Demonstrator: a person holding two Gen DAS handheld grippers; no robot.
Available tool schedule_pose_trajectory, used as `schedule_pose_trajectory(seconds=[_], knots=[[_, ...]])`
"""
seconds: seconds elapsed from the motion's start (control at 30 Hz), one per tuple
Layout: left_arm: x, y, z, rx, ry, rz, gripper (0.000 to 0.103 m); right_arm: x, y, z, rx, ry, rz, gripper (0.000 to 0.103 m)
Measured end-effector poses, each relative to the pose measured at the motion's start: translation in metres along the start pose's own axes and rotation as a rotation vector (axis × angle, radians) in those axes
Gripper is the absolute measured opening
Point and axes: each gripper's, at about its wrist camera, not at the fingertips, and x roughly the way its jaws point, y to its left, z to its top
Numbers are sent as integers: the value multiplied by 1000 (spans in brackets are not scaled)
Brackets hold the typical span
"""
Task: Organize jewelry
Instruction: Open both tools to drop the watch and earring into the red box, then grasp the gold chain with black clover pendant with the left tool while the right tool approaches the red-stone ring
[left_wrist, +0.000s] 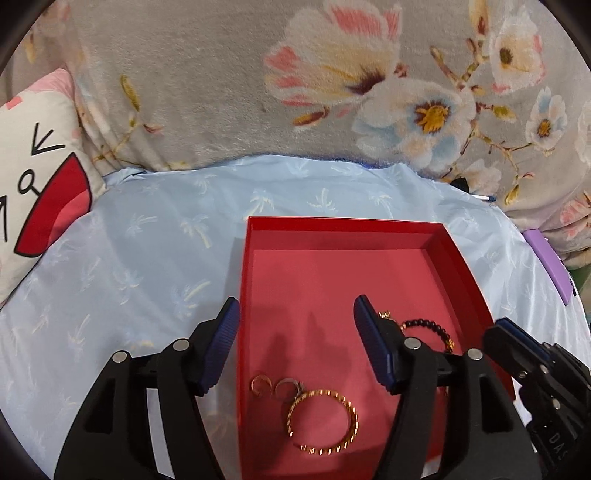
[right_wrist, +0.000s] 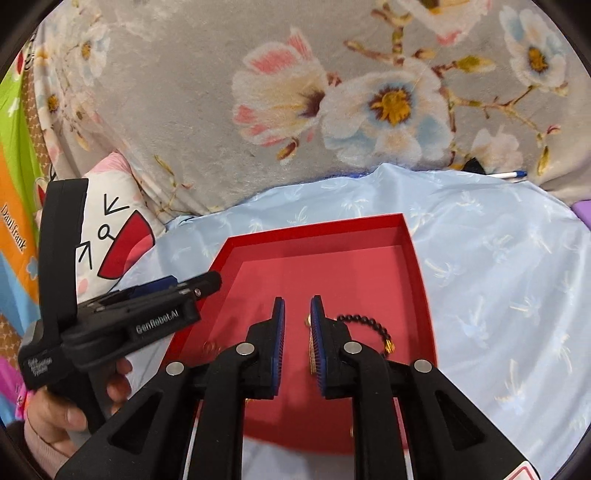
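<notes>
A red shallow box (left_wrist: 258, 229) lies on a light blue cloth; it also shows in the right wrist view (right_wrist: 417, 258). Inside it lie a gold bangle (left_wrist: 323, 421), two small rings (left_wrist: 273, 386) and a black bead bracelet (left_wrist: 428, 326), which also shows in the right wrist view (right_wrist: 373, 326). My left gripper (left_wrist: 295, 314) is open and empty above the box's left half. My right gripper (right_wrist: 295, 306) hovers over the box with its jaws a narrow gap apart and nothing between them; a gold chain piece (right_wrist: 308, 319) lies just beside its right finger.
A grey floral blanket (left_wrist: 221, 92) rises behind the cloth. A white cartoon pillow (left_wrist: 33, 177) lies at the left. A purple flat object (left_wrist: 546, 258) and a pen (right_wrist: 509, 174) lie at the right. The person's hand (right_wrist: 55, 417) holds the left gripper.
</notes>
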Motion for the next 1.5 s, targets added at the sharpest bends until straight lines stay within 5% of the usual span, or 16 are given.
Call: schedule_pose_trajectory(seconds=[0.27, 0.77, 1.13, 1.5], knots=[[-58, 5, -47, 39, -28, 68, 65, -61, 6, -50, -29, -10, -37, 26], [-109, 12, -152, -25, 47, 37, 65, -104, -4, -135, 26, 104, -83, 28], [-106, 0, -190, -14, 106, 29, 69, -92, -2, -153, 19, 156, -95, 28], [-99, -31, -197, 25, 134, -60, 70, -96, -3, -155, 30, 150, -103, 28]])
